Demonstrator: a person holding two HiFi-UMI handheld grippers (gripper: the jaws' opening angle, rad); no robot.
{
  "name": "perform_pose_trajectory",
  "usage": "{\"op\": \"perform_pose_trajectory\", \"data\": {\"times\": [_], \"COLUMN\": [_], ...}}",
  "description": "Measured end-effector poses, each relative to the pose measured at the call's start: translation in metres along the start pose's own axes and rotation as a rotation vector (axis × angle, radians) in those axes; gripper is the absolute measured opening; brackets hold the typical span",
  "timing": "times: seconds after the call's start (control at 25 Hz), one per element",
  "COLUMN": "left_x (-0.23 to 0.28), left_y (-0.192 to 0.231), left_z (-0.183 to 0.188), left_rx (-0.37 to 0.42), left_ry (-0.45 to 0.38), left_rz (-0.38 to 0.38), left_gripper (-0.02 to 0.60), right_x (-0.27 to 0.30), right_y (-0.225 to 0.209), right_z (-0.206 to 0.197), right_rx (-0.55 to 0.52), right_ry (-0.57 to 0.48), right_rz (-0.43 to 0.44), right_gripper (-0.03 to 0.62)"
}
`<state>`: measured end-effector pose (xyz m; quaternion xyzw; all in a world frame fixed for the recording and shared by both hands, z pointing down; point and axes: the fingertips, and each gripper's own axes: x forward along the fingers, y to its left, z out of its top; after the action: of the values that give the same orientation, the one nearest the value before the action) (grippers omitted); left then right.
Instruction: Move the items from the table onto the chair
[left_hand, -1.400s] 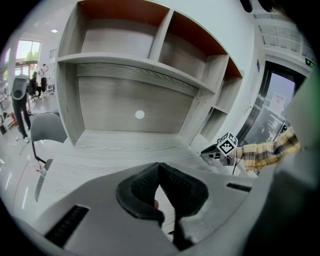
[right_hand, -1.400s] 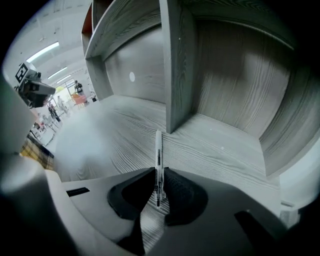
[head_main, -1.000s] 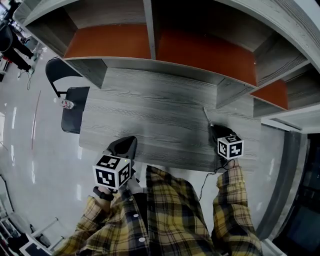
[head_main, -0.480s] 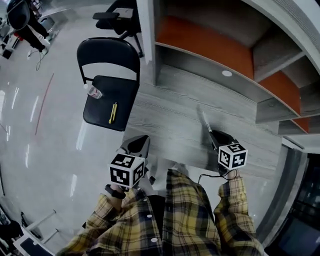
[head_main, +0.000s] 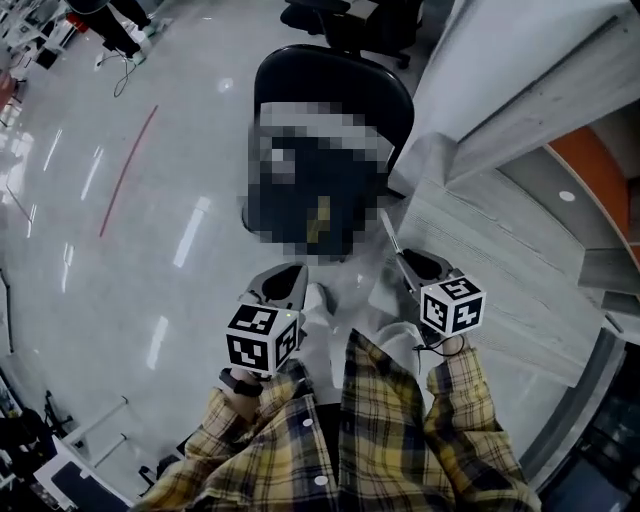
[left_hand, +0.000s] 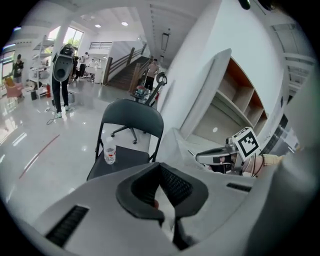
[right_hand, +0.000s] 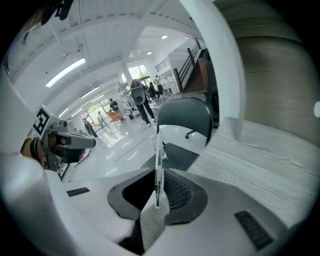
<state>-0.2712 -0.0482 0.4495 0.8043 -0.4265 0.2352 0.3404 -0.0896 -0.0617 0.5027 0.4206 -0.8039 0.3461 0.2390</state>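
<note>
Right gripper (head_main: 412, 265) grips a slim pen-like item (head_main: 388, 232), facing the chair (head_main: 335, 80).
Head view: chair top centre, its seat hidden by a mosaic patch; table (head_main: 500, 240) at right; left gripper (head_main: 283, 286) clenched and empty, lower centre. Left gripper view: a bottle (left_hand: 110, 154) stands left on the seat. Right gripper view: the item stands upright in the jaws. It is best lowered onto bare seat, clear of the bottle, before release.

Bottle (left_hand: 110, 154) on chair (left_hand: 128, 159), table (head_main: 490, 240) just beside, at its right.
</note>
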Motion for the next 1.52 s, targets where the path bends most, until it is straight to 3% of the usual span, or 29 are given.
{"op": "perform_pose_trajectory", "data": {"times": [0.24,0.44,0.64,0.96,1.2,1.52], "left_x": [-0.008,-0.009,0.006,0.011,0.021,0.022], "left_y": [0.07,0.109,0.143,0.171,0.172,0.161], "left_z": [-0.026,-0.056,-0.106,-0.199,-0.223,-0.196], "left_rx": [-0.115,-0.199,-0.266,-0.395,-0.418,-0.359], "left_ry": [0.006,0.016,0.051,0.145,0.175,0.145], "left_rz": [0.051,0.089,0.123,0.179,0.172,0.144], "left_gripper": [0.005,0.005,0.005,0.005,0.005,0.005], "right_x": [0.101,0.185,0.281,0.406,0.447,0.427], "right_y": [0.077,0.105,0.097,0.039,0.011,0.016], "right_z": [0.033,0.025,-0.021,-0.085,-0.12,-0.112], "right_rx": [0.015,0.046,0.093,0.167,0.154,0.195], "right_ry": [0.03,0.094,0.186,0.224,0.309,0.291], "right_rz": [0.1,0.128,0.101,-0.055,-0.125,-0.138], "right_gripper": [0.066,0.066,0.066,0.066,0.066,0.067]}}
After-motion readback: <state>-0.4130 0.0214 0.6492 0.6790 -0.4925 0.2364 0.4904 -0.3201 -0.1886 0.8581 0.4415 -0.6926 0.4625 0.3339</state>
